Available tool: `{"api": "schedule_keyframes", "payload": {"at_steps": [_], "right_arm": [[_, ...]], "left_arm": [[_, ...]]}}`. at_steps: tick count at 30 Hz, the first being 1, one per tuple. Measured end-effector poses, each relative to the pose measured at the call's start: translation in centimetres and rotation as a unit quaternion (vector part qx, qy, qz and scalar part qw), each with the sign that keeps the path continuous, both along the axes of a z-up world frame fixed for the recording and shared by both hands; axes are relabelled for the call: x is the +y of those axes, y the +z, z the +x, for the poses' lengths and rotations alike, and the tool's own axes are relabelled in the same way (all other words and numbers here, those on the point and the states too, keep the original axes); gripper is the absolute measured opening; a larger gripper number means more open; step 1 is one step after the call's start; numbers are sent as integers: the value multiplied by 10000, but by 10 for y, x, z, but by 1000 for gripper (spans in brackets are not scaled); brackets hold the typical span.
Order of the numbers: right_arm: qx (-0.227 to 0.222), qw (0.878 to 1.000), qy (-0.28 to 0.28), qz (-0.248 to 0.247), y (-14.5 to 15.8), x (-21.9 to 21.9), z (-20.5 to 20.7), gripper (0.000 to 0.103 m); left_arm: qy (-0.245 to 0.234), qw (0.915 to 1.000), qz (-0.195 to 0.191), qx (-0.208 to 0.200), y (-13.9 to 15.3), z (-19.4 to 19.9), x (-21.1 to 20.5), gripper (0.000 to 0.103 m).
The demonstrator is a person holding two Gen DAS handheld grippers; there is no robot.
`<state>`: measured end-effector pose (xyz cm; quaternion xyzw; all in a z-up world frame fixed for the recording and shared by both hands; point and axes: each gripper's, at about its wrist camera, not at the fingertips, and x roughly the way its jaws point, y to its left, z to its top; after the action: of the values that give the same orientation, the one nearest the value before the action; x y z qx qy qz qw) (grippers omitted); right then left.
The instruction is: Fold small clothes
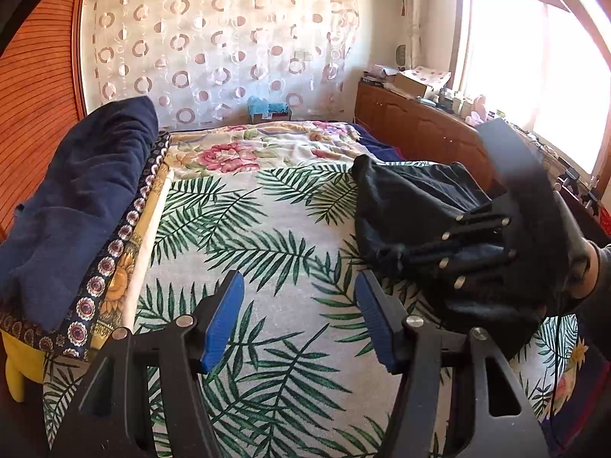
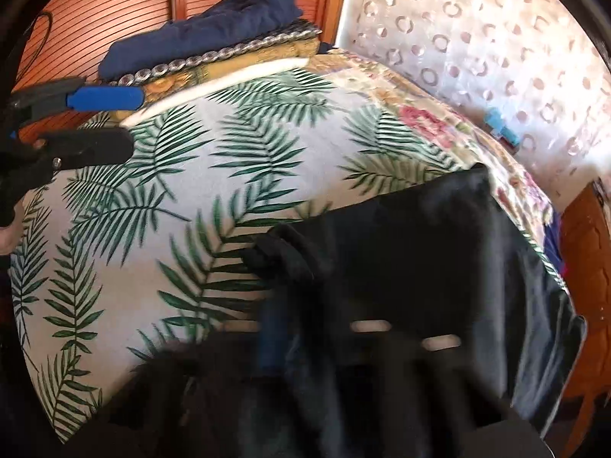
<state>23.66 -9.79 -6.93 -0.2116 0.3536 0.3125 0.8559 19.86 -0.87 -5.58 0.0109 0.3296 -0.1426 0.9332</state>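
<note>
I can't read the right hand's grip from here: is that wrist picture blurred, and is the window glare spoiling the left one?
Right wrist view: motion-smeared, and the black garment covers the right gripper, so its fingers stay hidden. Left wrist view: sharp; the window is blown out white, but the left gripper and leaf-print cover read clearly.

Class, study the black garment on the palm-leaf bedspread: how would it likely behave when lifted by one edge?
The black garment probably flops and drapes: it already lies in soft folds. It looks light, bunching where the right gripper meets it. It may sag unevenly, since the left gripper stands open and empty.
</note>
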Motion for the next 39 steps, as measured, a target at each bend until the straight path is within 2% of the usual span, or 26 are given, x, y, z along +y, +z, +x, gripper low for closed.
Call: {"api": "schedule_keyframes", "payload": {"at_steps": [2, 7, 14, 18, 22, 24, 26, 28, 30, 34, 39], "right_arm": [[-122, 9992, -155, 347, 14, -18, 1, 8], [-635, 9928, -764, 662, 53, -77, 10, 8], [-1062, 9754, -1893, 388, 74, -164, 53, 8], [-828, 9657, -2420, 443, 68, -204, 81, 8], [-615, 9598, -2718, 324, 52, -209, 96, 8], [-327, 9593, -2782, 352, 52, -207, 107, 16], [-401, 9562, -2881, 333, 59, -205, 108, 19], [-427, 9565, -2841, 508, 66, -203, 101, 26], [-466, 9552, -2851, 648, 74, -208, 84, 38], [-496, 9617, -2601, 708, 77, -209, 33, 38], [-462, 9680, -2326, 817, 63, -208, -37, 38]], "left_arm": [[-67, 10000, 14, -25, 2, -1, -5, 62], [-208, 9998, -34, -9, 4, 3, -19, 62], [-430, 9991, -23, 22, 6, 2, -41, 62], [-478, 9988, -17, 78, 5, 2, -48, 62], [-507, 9986, 23, 116, 4, 1, -53, 62], [-520, 9985, 40, 135, 4, 0, -57, 62], [-532, 9985, 57, 141, 4, -3, -60, 62], [-565, 9983, 58, 133, 5, -7, -63, 62], [-611, 9980, 78, 122, 5, -12, -69, 62], [-722, 9973, 84, 77, 7, -24, -80, 62], [-785, 9969, 48, 30, 10, -35, -94, 62]]}}
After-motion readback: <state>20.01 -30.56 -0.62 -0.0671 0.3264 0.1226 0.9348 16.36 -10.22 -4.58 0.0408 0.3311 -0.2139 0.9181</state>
